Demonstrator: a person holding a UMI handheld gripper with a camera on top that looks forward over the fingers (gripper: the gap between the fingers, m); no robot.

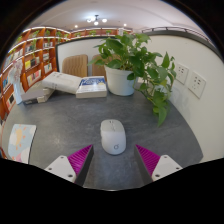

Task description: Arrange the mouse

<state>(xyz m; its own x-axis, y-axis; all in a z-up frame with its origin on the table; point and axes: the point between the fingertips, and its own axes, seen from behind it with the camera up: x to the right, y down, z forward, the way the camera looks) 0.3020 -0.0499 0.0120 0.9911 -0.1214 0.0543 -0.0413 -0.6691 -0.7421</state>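
Gripper (113, 160) was released, fingers spread wide, pink pads (76, 158) on the inner faces showing on both sides. Mouse (113, 136), white, sat on the grey table (60, 120) just ahead of the fingertips and roughly centred on the gap, long axis running away from the camera; clear gap each side, nothing touching it. Judged stage: approach, grasp not yet made. Beyond the mouse, well apart: potted plant (135, 62) in a white pot against the wall, leaves trailing down toward the table on the right side; a stack of books (91, 86) and an open book (55, 84) further back left; some printed paper (20, 140) at the table's left edge. Bookshelves (25, 60) ran along the far left wall, wall outlets (192, 80) on the right. Risks from here, as I read it: mouse shell was smooth and domed, so closing high on the curve would likely squeeze it forward or upward out of the pads; pads need to land low on the flanks. If the fingertips came in off-centre, one would touch first and spin or shove the mouse on the slick tabletop. Too shallow a reach would pinch only the rear and let it pivot. No cable visible, so no snag expected, but the far end was hard to check.
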